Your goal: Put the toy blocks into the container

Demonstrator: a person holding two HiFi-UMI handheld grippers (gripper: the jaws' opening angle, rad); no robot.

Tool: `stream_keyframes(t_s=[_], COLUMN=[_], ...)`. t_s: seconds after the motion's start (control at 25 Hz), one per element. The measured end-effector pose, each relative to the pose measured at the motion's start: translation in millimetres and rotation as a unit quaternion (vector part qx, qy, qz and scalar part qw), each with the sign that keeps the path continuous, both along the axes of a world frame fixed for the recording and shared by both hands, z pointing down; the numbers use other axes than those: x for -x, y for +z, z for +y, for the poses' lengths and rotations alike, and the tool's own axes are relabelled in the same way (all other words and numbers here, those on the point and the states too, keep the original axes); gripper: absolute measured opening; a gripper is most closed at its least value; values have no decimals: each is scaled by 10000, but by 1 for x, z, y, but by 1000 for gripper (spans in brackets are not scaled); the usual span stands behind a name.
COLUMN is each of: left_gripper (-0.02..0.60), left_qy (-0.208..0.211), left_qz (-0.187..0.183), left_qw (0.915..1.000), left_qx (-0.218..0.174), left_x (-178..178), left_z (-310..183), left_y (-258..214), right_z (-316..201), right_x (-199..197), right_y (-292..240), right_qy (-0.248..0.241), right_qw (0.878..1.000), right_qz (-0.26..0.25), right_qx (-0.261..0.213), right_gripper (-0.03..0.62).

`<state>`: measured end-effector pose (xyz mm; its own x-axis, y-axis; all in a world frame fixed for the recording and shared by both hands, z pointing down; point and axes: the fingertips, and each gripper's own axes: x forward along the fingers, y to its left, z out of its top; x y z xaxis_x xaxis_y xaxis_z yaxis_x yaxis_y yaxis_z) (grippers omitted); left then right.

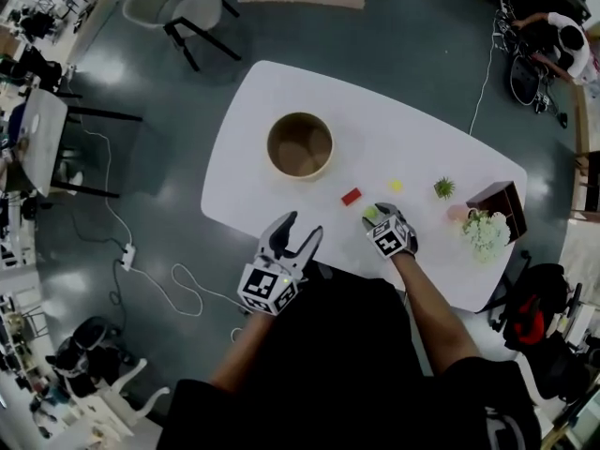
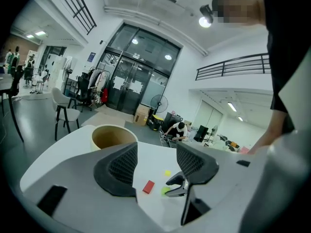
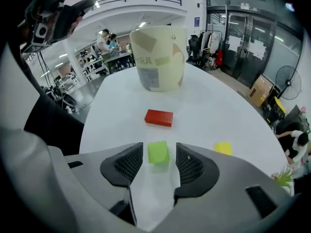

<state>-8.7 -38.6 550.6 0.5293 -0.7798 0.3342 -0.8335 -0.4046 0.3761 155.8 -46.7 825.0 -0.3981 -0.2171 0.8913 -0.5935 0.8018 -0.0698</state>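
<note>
Toy blocks lie on the white surface point(image 1: 427, 143), and not one is in the container point(image 3: 160, 57) yet. From above, I see only its bare brown bottom. The green block point(image 3: 158, 152) sits right between the two sides of my right tongs point(image 3: 159, 155). They are apart, with a little gap on each side of the block, so they do not grip it. I think this is the grab step. Next I should squeeze them shut on the green block, lift it, and carry it over the red block point(image 3: 159, 117) to the container. The yellow block point(image 3: 223, 148) waits off to the side. My left tongs point(image 2: 156, 152) are apart and hold nothing.
</note>
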Motion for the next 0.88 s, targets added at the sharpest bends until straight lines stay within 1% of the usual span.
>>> stream_keyframes(t_s=[0.16, 0.2, 0.24, 0.28, 0.4, 0.52, 0.64, 0.8, 0.88], left_gripper=[230, 230, 229, 230, 230, 230, 230, 230, 230], left_qy=[-129, -156, -182, -206, -247, -209, -173, -49, 31], left_qz=[46, 53, 60, 66, 86, 104, 144, 185, 217], left_qw=[9999, 9999, 9998, 9998, 9996, 9996, 9994, 9992, 9990], left_qx=[-22, -43, -49, -43, -44, -156, -251, -363, -400], left_x=[16, 21, 25, 29, 39, 47, 58, 67, 72], left_z=[0, 0, 0, 0, 1, 2, -2, -8, -11], left_y=[-3, -3, -4, -4, -5, -8, -11, -14, -16], right_z=[4, 4, 4, 3, 0, 0, -8, -18, -23], right_x=[0, -1, -2, -2, -6, -11, -14, -3, 2], right_y=[9, 9, 9, 9, 11, 9, 0, -21, -33], right_qy=[-91, -64, -31, -3, 62, 167, 309, 422, 426], right_qw=[9997, 9996, 9996, 9995, 9992, 9987, 9983, 9989, 9990], right_qz=[164, 205, 243, 271, 343, 394, 447, 177, 138], right_qx=[160, 167, 165, 166, 211, 262, 198, 100, 58], right_gripper=[203, 184, 147, 133, 130, 130, 130, 129, 129])
